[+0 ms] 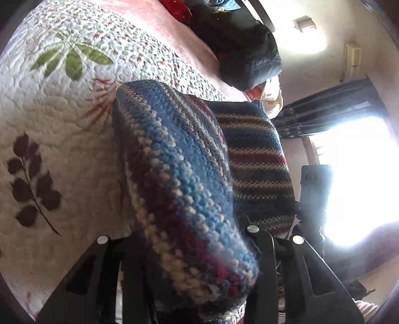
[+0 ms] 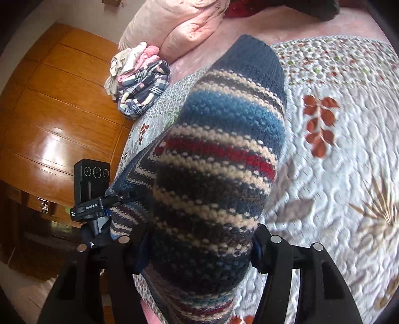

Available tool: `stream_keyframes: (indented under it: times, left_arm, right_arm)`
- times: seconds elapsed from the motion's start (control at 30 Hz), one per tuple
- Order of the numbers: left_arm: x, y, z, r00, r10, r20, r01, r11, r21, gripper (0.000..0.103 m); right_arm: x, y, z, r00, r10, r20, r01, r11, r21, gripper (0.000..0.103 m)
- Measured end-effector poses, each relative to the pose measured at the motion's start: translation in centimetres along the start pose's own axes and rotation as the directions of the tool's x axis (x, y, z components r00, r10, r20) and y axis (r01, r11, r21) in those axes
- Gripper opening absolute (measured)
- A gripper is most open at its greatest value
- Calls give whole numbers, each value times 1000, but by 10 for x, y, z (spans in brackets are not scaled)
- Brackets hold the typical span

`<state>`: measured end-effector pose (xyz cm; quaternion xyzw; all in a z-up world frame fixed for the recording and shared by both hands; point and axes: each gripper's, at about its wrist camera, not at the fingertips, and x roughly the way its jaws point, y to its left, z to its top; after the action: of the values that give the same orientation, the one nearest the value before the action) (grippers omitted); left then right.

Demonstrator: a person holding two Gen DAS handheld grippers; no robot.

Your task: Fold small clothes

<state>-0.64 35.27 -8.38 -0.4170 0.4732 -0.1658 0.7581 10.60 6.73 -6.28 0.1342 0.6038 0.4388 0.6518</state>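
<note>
Both grippers grasp one striped knit sweater [image 1: 189,189], lifted off the quilted bedspread [image 1: 49,129]. Left gripper [image 1: 199,249] has its fingers clamped on a bunched edge of the knit, cloth draping over & between them. Right gripper [image 2: 202,249] likewise pinches the sweater [image 2: 219,149], which fills the gap between its fingers & hangs toward the bed. Far left in right wrist view: pile of other clothes [image 2: 139,84] near a pink pillow [image 2: 179,22], wooden wardrobe [image 2: 49,112] beyond
</note>
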Motion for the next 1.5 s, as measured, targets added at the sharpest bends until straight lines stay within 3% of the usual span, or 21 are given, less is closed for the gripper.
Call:
stream_keyframes:
  times: [0.17, 0.3, 0.57, 0.73, 0.83, 0.9, 0.97, 1.27, 1.33, 1.43, 1.47, 1.5]
  left_arm:
    - [25, -30, -48, 1000, 3, -29, -3, 1000, 1, 32]
    - [46, -33, -74, 999, 10, -45, -11, 1000, -22, 32]
    - [67, -20, -105, 994, 111, 1, -111, 993, 37, 38]
    - [74, -15, -105, 994, 107, 26, -108, 993, 40, 45]
    - [64, -24, -109, 986, 165, 20, -166, 985, 46, 49]
    - [54, -40, -110, 977, 212, 33, -213, 975, 59, 49]
    - [38, -50, -117, 962, 265, 61, -269, 960, 80, 55]
    - [-15, -82, -177, 945, 289, 153, -311, 939, 147, 56]
    - [-9, -81, -184, 942, 306, 138, -325, 934, 149, 56]
    - [2, -78, -191, 929, 350, 119, -365, 919, 151, 55]
    - [5, -77, -192, 917, 380, 116, -395, 906, 152, 55]
    - [4, -73, -196, 910, 400, 112, -413, 898, 150, 55]
  right_arm:
    - [-33, -25, -49, 1000, -24, -19, 24, 999, 38, 62]
    - [-37, -50, -79, 998, -42, -40, 46, 994, 101, 63]
    - [-20, -72, -107, 994, -111, -9, 111, 986, 126, 67]
    - [-13, -82, -117, 994, -105, 30, 98, 979, 178, 75]
    - [-16, -87, -121, 995, -91, 52, 77, 972, 221, 79]
    - [-29, -93, -131, 994, -97, 57, 82, 970, 229, 81]
    - [-41, -91, -139, 991, -119, 60, 103, 970, 221, 83]
    - [-50, -86, -196, 992, -124, 15, 118, 966, 230, 85]
    - [-46, -88, -205, 993, -114, 3, 110, 964, 241, 83]
    - [-40, -86, -208, 991, -132, -14, 131, 962, 240, 67]
    - [-40, -84, -208, 992, -123, -15, 123, 963, 240, 57]
    - [-41, -83, -207, 992, -125, -17, 125, 963, 238, 53]
